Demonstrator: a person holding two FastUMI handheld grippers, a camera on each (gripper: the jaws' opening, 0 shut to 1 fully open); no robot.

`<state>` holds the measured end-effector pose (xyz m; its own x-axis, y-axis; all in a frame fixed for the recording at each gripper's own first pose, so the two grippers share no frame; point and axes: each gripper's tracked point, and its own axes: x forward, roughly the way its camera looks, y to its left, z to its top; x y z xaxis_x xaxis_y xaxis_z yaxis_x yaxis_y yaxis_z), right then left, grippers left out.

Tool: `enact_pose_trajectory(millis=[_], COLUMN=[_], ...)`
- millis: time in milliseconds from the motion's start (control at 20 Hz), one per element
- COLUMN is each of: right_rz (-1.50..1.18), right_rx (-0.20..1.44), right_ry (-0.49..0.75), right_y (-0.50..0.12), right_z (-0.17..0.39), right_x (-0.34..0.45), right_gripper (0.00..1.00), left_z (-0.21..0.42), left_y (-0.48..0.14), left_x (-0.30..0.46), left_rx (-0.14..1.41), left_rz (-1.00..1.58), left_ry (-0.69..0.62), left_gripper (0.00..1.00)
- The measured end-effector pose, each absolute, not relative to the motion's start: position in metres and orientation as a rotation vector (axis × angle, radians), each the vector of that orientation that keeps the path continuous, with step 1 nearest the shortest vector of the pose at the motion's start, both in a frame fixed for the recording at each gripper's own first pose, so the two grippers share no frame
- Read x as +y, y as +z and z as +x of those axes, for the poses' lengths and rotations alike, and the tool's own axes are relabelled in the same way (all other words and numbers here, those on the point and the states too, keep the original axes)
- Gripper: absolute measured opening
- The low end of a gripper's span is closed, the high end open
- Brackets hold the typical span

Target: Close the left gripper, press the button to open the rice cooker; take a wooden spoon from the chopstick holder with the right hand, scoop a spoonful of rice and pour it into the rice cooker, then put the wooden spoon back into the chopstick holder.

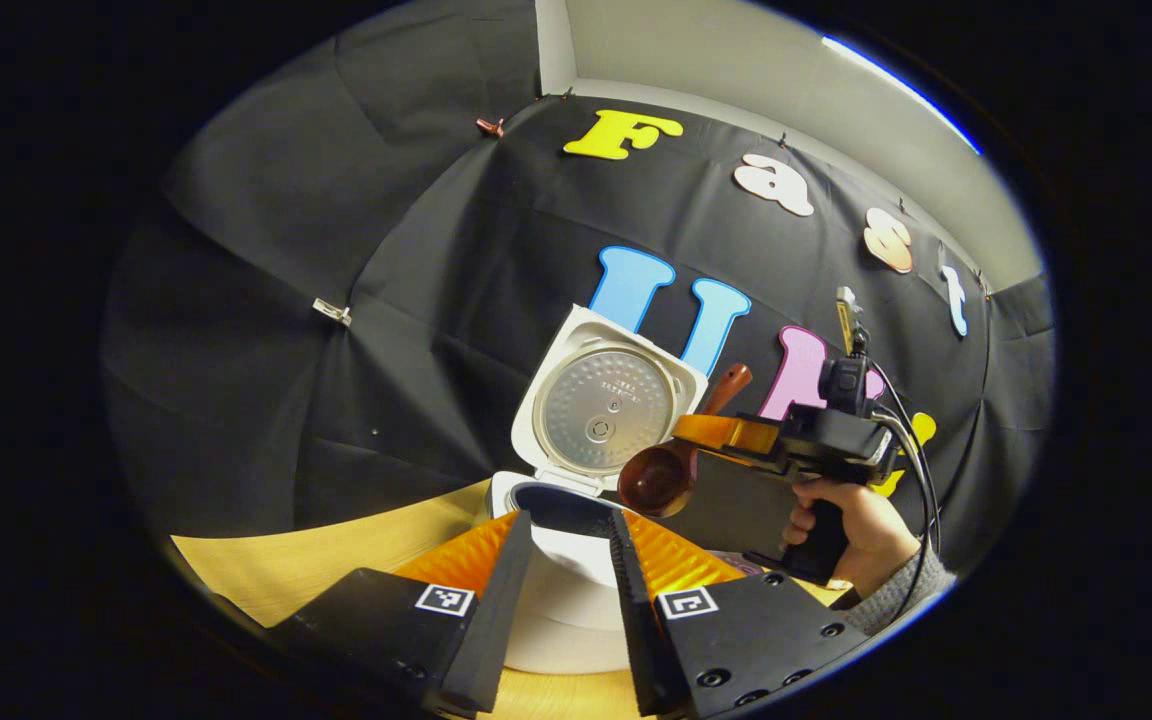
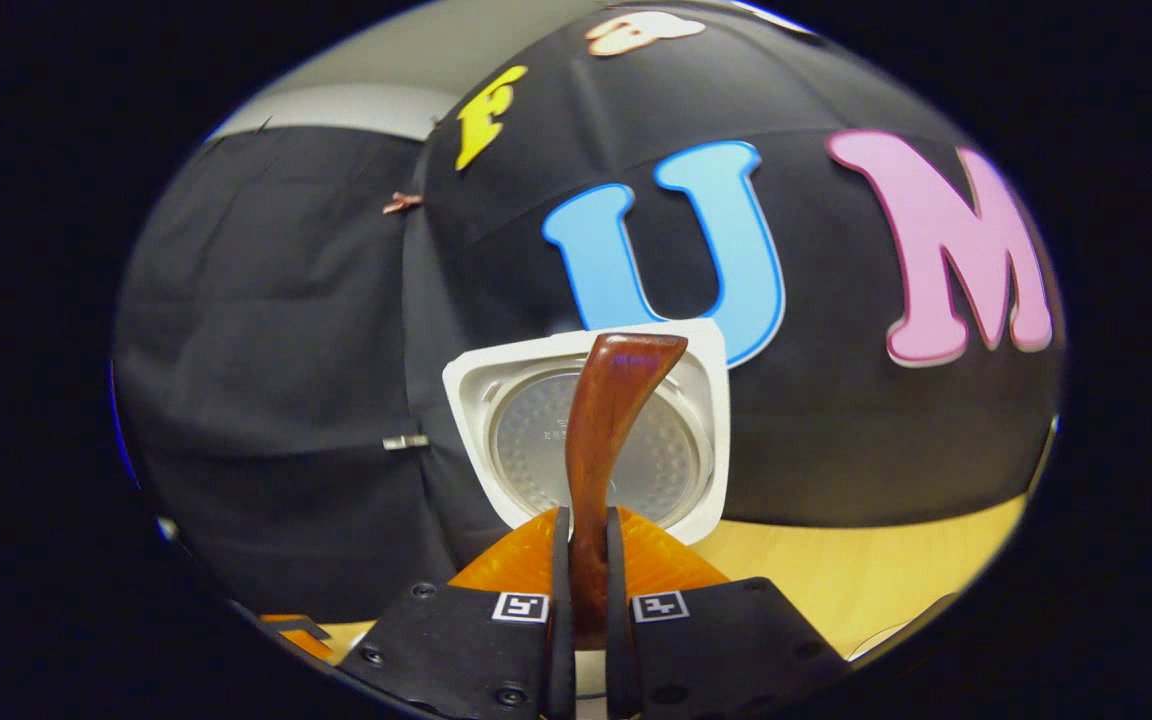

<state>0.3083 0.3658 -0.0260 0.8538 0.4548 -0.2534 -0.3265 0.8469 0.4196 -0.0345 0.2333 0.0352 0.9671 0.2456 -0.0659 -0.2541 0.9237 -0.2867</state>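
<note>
Apparently mid-pour: the right gripper (image 1: 711, 432) clamps the spoon (image 2: 604, 440), bowl tipped above the open cooker (image 1: 576, 520). Left gripper (image 1: 568, 565) fingers gape apart, idle.

The left claw (image 1: 568, 590) sits on two flat black plates, each carrying a small square black-and-white marker and round screws near its outer edge. Ribbed panels rise behind its fingers. The right claw (image 2: 587, 580) has the same black plates, with a square marker on each and screws along the edges. In the left gripper view the right claw (image 1: 706, 432) has a boxy black body with a small black module on top, black cables looping down its back, and a black pistol handle. The hand (image 1: 861, 525) on that handle wears a grey knitted sleeve (image 1: 901, 595).
</note>
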Motion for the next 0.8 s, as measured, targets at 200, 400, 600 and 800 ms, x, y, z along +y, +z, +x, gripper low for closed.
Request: enact_pose_trajectory(millis=[200,400,600,800], right_rz=[0.65,0.766,0.796,0.762], right_rx=[0.35,0.262,0.17,0.123], right_ry=[0.403,0.334,0.249,0.136], right_y=[-0.006,0.021,0.047,0.05], right_z=[0.291,0.273,0.236,0.198], right_x=[0.325,0.253,0.162,0.066], right_gripper=[0.16,0.16,0.15,0.16], left_z=[-0.031,-0.029,-0.027,-0.025], left_y=[0.035,0.036,0.04,0.042], left_x=[0.224,0.212,0.197,0.185], left_rx=[0.031,0.035,0.025,0.026], left_rz=[-0.288,-0.265,-0.277,-0.27], left_ry=[0.243,0.231,0.202,0.189], left_gripper=[0.52,0.53,0.52,0.53])
